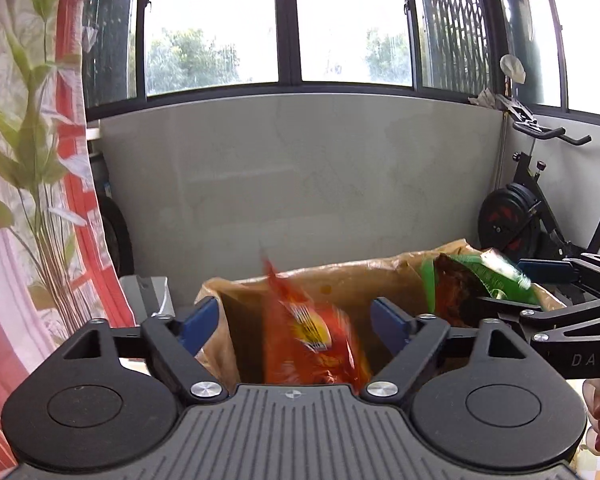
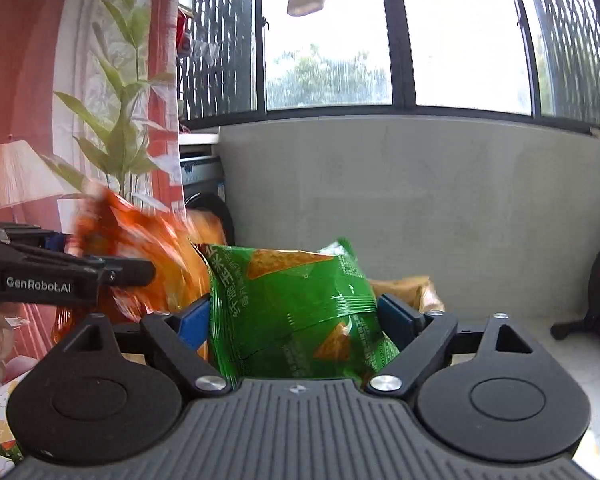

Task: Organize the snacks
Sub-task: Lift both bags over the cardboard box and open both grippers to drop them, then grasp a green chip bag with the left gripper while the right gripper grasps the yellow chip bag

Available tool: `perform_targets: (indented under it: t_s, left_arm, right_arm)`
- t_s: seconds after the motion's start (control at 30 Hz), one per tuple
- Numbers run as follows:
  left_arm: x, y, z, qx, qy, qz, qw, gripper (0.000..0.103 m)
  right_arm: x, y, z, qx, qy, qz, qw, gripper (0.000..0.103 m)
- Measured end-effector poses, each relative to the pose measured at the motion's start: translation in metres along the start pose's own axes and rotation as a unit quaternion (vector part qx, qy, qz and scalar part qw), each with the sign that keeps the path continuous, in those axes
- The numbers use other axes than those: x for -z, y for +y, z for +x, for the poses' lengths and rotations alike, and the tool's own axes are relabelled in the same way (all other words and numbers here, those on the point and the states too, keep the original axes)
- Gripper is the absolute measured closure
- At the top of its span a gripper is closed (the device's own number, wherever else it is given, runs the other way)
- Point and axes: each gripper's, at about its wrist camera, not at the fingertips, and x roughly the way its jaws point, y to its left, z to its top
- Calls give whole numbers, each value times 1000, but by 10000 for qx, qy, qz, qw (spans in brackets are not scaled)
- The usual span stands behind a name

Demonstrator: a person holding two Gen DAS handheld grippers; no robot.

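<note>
An orange snack bag (image 1: pixel 312 340), blurred by motion, hangs between the wide-apart fingers of my left gripper (image 1: pixel 296 320), above the open mouth of a brown paper bag (image 1: pixel 352 280); neither finger touches it. It also shows in the right wrist view (image 2: pixel 140 248). My right gripper (image 2: pixel 296 316) has both blue fingers pressed against a green chip bag (image 2: pixel 296 304), held upright. The green bag (image 1: pixel 480 280) and right gripper (image 1: pixel 540 292) appear at the right of the left wrist view, over the paper bag's right edge. The left gripper (image 2: pixel 112 264) shows at the left of the right wrist view.
A grey low wall (image 1: pixel 300 176) under windows stands behind the paper bag. An exercise bike (image 1: pixel 540 208) is at the right. A curtain and a leafy plant (image 1: pixel 32 128) are at the left. A lamp (image 2: pixel 16 176) stands at far left.
</note>
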Motion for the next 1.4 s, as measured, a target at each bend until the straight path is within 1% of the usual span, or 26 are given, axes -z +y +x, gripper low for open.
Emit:
perform_targets:
  t_s: [0.07,0.13,0.2,0.3,0.43,0.57,0.7,0.83,1.03,1.13,1.2,1.3,1.4]
  left_arm:
    - [5,4,4,15,121,-57,9999,17]
    - [8,12,4,-20,224,-178,9996,17]
    - [8,22,-3,22,242,-319,9992,17]
    - [7,37,-24,45,168,-412,9990,17]
    - [11,47,-62,42,111,-473,9988,17]
    - [24,61,-95,16,71,-525,9986,17]
    - [44,67,-122,-79,113,-518,9986,17]
    - [71,72,-140,-179,234,-591,9978,17]
    - [115,78,-156,-309,536,-828,9946,17]
    - [131,84,-154,-412,766,-991,9913,17]
    - [140,88,-153,-447,851,-1117,9891,17]
    - [148,92,-153,-540,900,-1162,9877,17]
    - [152,92,-153,-552,938,-1169,9872,17]
  right_arm:
    - [3,-2,-1,-41,68,47,10000,13]
    - [4,-1,-6,8,72,85,9999,13]
    - [3,-1,-13,25,56,114,9999,13]
    - [0,1,-30,-31,-42,233,9997,13]
    - [0,14,-55,-167,-132,375,9991,10]
    - [12,33,-82,-250,-195,342,9989,7]
    - [36,56,-101,-292,-68,254,9992,7]
    - [68,80,-111,-375,198,161,9990,7]
    - [114,108,-106,-590,958,113,9936,7]
    - [129,111,-100,-591,1261,228,9900,7]
    - [136,111,-93,-597,1465,329,9869,7]
    - [145,109,-88,-700,1723,414,9817,8]
    - [150,107,-83,-616,1862,462,9795,7]
